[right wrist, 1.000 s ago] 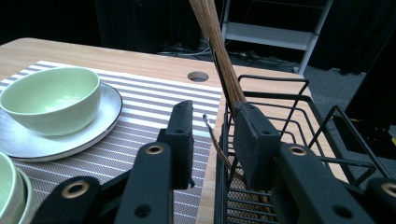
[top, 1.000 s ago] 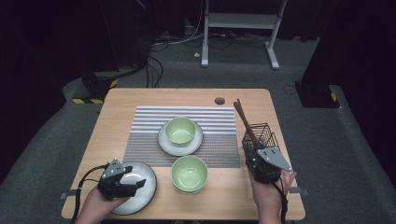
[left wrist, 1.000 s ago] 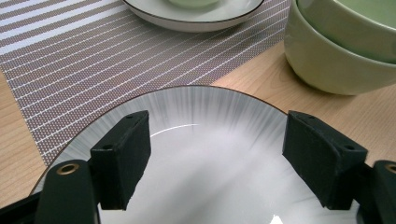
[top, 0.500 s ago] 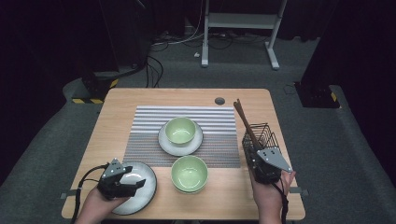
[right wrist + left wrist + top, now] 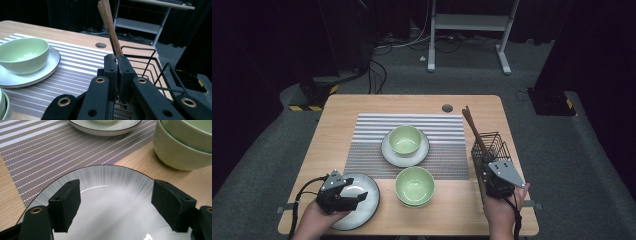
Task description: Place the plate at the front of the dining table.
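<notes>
Chopsticks (image 5: 110, 30), a slim brown wooden bundle leaning up out of the wire basket (image 5: 493, 146) at the table's right edge, had just been closed upon by the right gripper (image 5: 117, 62), its fingers pinched tight, so lifting looked possible. The left gripper (image 5: 115, 202) was held wide over the grey plate (image 5: 110, 180) near the front-left corner.

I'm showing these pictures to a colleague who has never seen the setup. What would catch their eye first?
Probably the two pale green ceramic bowls: one sits on a white plate on the striped grey placemat, the other on the bare wood just in front of it. At the table's right edge, the right hand-held gripper is shut on the bundle of brown wooden chopsticks standing in a black wire basket. At front left, the left hand-held gripper hangs open over a grey-white plate.
</notes>
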Motion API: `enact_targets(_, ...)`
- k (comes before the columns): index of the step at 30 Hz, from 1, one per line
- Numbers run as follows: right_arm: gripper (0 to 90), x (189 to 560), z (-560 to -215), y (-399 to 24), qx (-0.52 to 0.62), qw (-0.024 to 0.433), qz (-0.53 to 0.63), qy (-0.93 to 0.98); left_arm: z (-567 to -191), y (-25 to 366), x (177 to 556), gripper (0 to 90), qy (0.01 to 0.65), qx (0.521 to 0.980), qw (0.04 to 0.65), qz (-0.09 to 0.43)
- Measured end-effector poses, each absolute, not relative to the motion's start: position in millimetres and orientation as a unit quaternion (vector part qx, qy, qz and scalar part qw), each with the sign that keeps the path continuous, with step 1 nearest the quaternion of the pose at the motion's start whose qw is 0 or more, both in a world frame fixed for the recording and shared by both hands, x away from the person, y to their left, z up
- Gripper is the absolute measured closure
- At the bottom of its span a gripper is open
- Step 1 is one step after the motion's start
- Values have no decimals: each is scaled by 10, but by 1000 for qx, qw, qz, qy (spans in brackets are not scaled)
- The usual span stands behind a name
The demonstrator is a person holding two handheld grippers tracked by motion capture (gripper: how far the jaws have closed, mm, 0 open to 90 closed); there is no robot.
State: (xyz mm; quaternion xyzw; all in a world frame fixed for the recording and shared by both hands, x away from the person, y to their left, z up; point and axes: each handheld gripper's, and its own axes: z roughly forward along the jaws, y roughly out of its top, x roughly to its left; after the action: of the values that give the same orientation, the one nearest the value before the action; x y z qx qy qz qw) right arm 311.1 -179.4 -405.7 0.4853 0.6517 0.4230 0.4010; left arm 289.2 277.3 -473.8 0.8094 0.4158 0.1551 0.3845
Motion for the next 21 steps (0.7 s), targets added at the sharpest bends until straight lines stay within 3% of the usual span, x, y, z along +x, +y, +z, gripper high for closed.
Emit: enact_targets(21,886,3045,-3971,-1809,477,413,449,633,-4715,2774,2883,239,418,807,387,156)
